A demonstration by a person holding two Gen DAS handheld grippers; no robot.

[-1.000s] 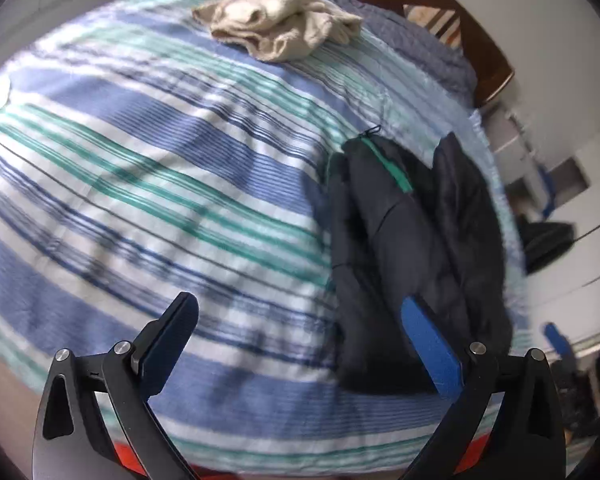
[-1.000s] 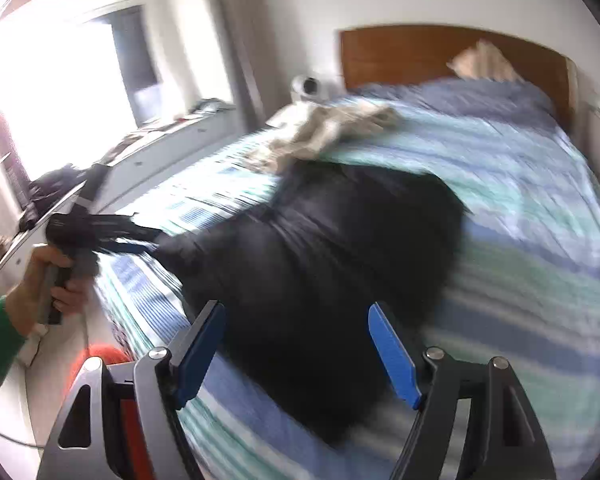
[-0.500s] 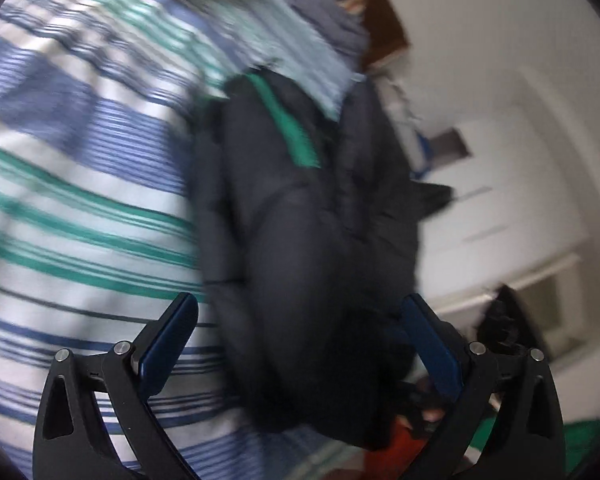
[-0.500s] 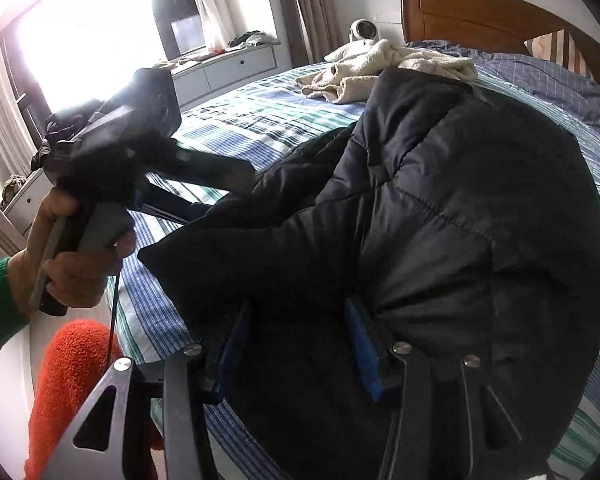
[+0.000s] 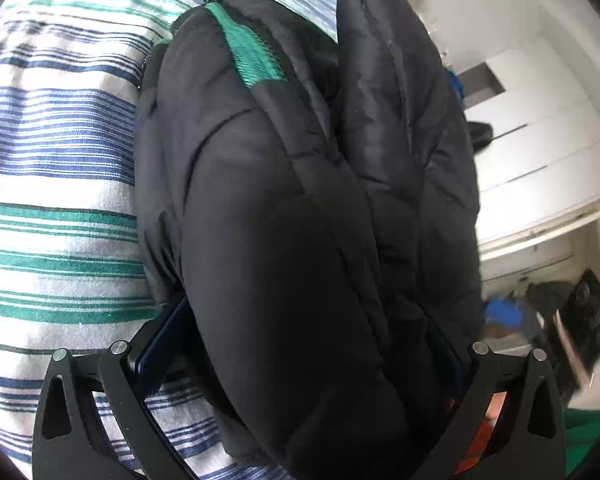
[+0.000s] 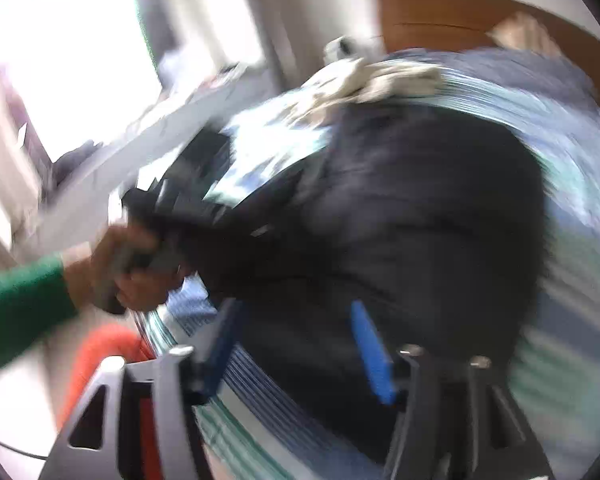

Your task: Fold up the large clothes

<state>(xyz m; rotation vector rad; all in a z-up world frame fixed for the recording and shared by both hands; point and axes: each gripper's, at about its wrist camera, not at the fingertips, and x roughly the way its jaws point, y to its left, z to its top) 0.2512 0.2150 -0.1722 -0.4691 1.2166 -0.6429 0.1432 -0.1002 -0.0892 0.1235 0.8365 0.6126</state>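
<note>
A black puffer jacket [image 5: 300,208] with a green inner strip lies folded at the edge of a striped bed [image 5: 52,168]. My left gripper [image 5: 300,354] has its blue pads on either side of the jacket's near end, with the thick fabric bulging between them. In the blurred right wrist view the jacket [image 6: 412,208] fills the middle. My right gripper [image 6: 296,348] is over its near edge, pads partly apart with fabric between them. The hand with the left gripper [image 6: 140,256] shows at the left.
A heap of beige clothes [image 6: 372,80] lies far up the bed near the wooden headboard [image 6: 460,16]. White cupboards [image 5: 540,152] stand to the right of the bed. An orange thing [image 6: 100,348] sits on the floor by the bed's edge.
My left gripper has come forward and closed round the jacket's near end. My right gripper has swung fast, blurring the view, and its pads stand wider than half a second ago.
</note>
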